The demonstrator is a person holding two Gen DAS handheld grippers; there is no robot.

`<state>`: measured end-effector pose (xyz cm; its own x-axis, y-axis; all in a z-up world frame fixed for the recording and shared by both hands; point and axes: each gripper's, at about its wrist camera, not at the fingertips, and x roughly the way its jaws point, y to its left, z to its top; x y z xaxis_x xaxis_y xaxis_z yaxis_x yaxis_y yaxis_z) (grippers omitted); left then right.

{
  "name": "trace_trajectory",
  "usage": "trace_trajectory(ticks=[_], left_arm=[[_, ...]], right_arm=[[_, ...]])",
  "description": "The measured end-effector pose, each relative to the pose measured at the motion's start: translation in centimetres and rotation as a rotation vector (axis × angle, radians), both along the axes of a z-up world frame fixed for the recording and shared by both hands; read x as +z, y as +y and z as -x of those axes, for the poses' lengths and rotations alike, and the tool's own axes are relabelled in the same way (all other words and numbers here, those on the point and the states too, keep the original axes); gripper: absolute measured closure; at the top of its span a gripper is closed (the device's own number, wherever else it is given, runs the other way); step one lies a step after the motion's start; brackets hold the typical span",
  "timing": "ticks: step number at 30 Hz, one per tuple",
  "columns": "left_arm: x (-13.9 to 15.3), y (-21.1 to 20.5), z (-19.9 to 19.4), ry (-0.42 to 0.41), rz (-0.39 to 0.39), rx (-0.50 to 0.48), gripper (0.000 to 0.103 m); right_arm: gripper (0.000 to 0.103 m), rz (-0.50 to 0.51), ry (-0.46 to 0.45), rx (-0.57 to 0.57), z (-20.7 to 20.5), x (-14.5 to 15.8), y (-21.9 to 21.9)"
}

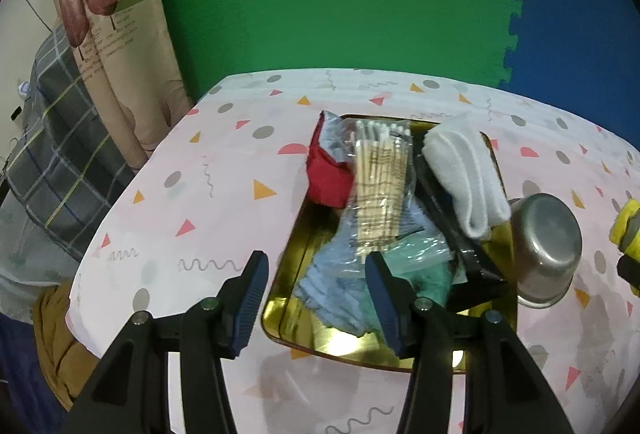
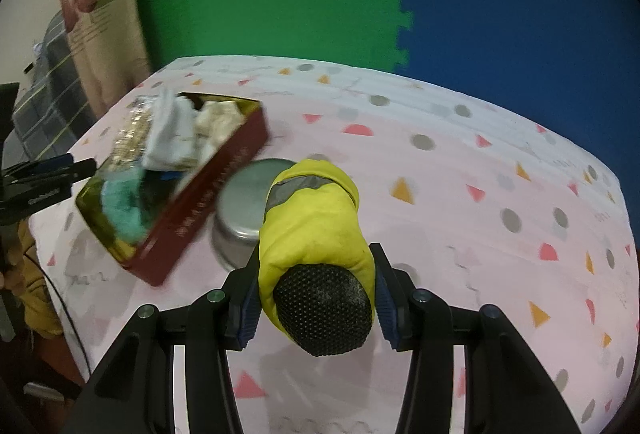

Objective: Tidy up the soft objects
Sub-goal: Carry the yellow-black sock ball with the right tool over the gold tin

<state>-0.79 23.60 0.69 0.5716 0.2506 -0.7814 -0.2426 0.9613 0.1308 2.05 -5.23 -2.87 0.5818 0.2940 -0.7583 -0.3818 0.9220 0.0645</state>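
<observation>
A gold-lined red tin box sits on the patterned table. It holds a red cloth, a bag of cotton swabs, a white folded cloth, a light blue cloth and a teal cloth. My left gripper is open and empty above the near end of the box. My right gripper is shut on a yellow glove with a black dotted tip, held above the table to the right of the box; it also shows in the left wrist view.
An upturned steel bowl stands just right of the box. The table's left edge drops to a plaid-covered object. Green and blue foam mats form the wall behind.
</observation>
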Motion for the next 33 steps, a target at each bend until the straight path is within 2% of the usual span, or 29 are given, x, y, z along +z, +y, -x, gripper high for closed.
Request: trace_trajectory(ticks=[13,33], left_arm=[[0.1,3.0,1.4,-0.007,0.030,0.080,0.051],[-0.6,5.9,3.1,-0.012,0.065,0.183,0.051]], right_arm=[[0.058,-0.020,-0.008,0.128,0.5,1.1,6.7],[0.058,-0.011,-0.010,0.157,1.1,1.8,9.2]])
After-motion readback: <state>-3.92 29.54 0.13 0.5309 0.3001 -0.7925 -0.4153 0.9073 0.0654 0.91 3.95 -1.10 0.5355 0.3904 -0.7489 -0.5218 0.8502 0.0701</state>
